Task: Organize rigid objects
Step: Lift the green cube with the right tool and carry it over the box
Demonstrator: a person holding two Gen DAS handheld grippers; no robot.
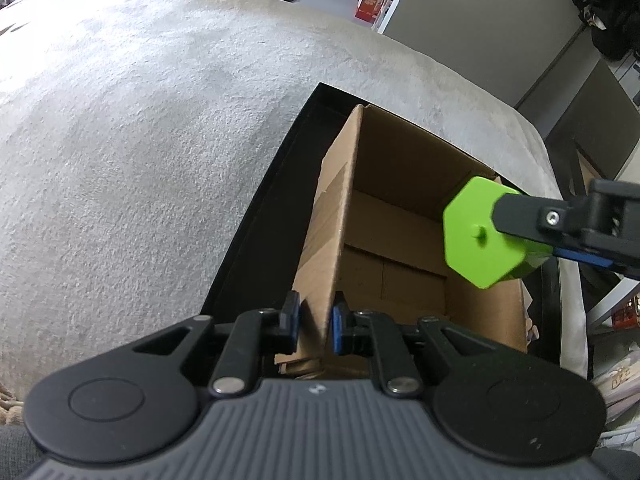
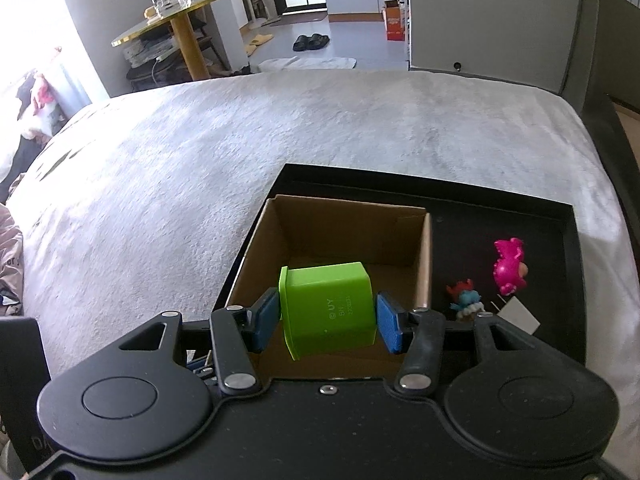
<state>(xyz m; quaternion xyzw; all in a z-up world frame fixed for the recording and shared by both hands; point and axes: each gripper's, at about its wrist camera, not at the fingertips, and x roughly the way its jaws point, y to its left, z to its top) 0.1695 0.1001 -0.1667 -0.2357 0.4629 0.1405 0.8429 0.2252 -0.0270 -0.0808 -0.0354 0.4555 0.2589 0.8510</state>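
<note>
An open cardboard box (image 2: 352,232) stands in a black tray (image 2: 500,208) on a grey blanket. My right gripper (image 2: 328,318) is shut on a green hexagonal plastic block (image 2: 328,312) and holds it over the box's opening; the block also shows in the left wrist view (image 1: 480,236). My left gripper (image 1: 316,326) is shut on the box's left wall (image 1: 328,248); the box interior (image 1: 400,248) looks empty.
A pink toy figure (image 2: 509,266) and a small blue and red figure (image 2: 464,298) lie in the tray right of the box, with a white card (image 2: 516,314). The grey blanket (image 2: 200,168) spreads to the left and beyond.
</note>
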